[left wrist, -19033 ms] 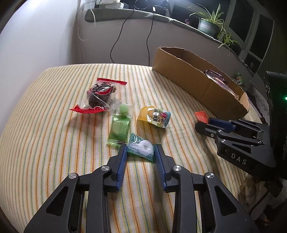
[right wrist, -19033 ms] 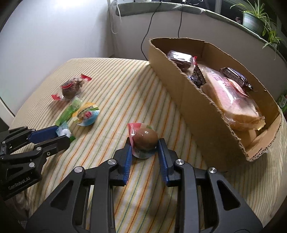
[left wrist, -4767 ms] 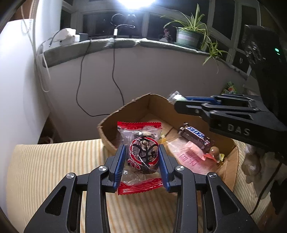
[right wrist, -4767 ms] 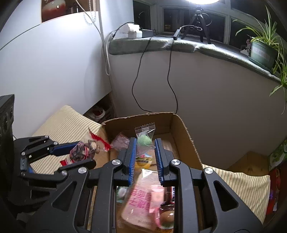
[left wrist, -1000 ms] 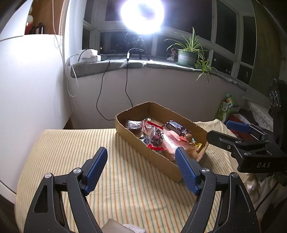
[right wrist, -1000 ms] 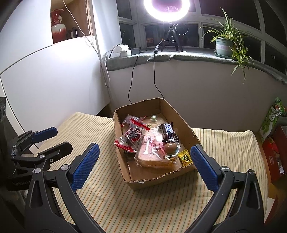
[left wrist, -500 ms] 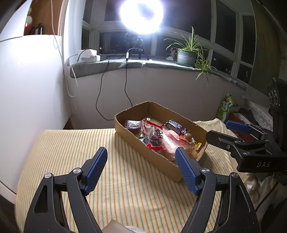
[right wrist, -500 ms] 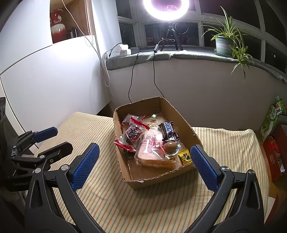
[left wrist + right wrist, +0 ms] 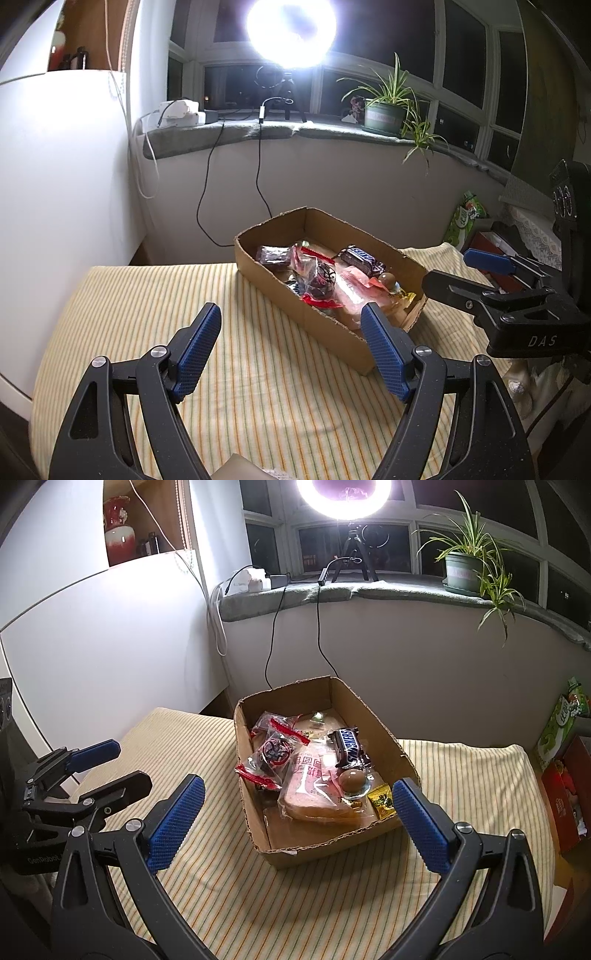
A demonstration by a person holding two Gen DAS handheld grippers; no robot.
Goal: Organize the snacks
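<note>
- Corrugated brown cardboard box (image 9: 373, 716), open-topped, is the landmark: it sits on the yellow striped cloth-covered table (image 9: 332, 904), and every snack in view lies inside it; no snack shows on the cloth around it.
- Left gripper (image 9: 291, 350): black frame with blue textured pads, jaws spread wide, holding nothing, hovering short of the box's near long wall.
- Right gripper (image 9: 295, 819): same build, jaws spread wide, empty, hovering in front of the box's near short wall.
- Step in hand, as judged: packing looks finished, so the remaining work is to withdraw. Doing it well means keeping both grippers clear of the low box walls and leaving the contents undisturbed.
- Contents, counted in the right wrist view:
  - one dark Snickers bar (image 9: 349, 747), toward the far right wall;
  - one clear-wrapped bread slice with pink print (image 9: 314, 786), central;
  - one brown egg in clear wrap (image 9: 352, 779), resting on the bread's right edge;
  - one small yellow packet (image 9: 382, 799), near right corner;
  - two red-edged clear sachets (image 9: 271, 755), left side;
  - further small pieces at the far end, too small to identify.
</note>
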